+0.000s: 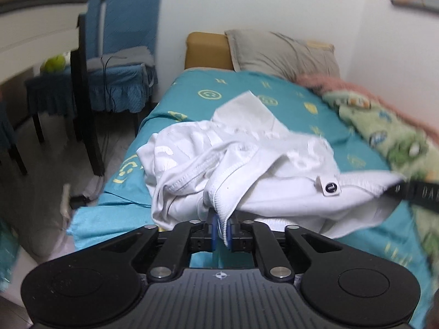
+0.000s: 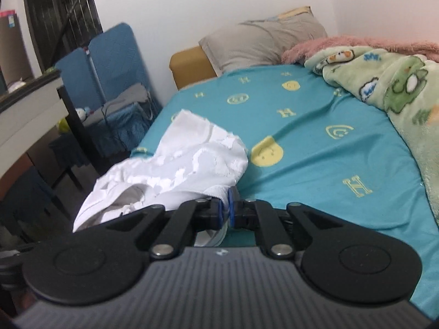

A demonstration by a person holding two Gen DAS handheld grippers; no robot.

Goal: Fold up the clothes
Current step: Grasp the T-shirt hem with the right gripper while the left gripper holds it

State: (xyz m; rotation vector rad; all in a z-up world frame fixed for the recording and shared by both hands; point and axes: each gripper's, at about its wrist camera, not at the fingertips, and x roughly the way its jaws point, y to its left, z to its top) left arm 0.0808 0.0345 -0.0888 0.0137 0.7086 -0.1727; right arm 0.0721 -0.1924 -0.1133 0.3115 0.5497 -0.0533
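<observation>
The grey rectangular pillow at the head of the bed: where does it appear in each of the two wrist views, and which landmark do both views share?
Left wrist view: the grey rectangular pillow lies in the upper middle, right of centre, against the white wall.
Right wrist view: the pillow lies in the upper middle, above the turquoise bed sheet.
Shared landmark: the mustard-yellow headboard block, just left of the pillow in both.

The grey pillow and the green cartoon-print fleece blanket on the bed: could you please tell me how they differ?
The grey pillow is plain, while the green cartoon-print fleece blanket carries printed figures. The pillow leans against the wall at the head of the bed; the blanket lies bunched along the bed's side. The pillow looks smooth, the blanket fluffy. Both rest on the teal patterned bedsheet.
</observation>
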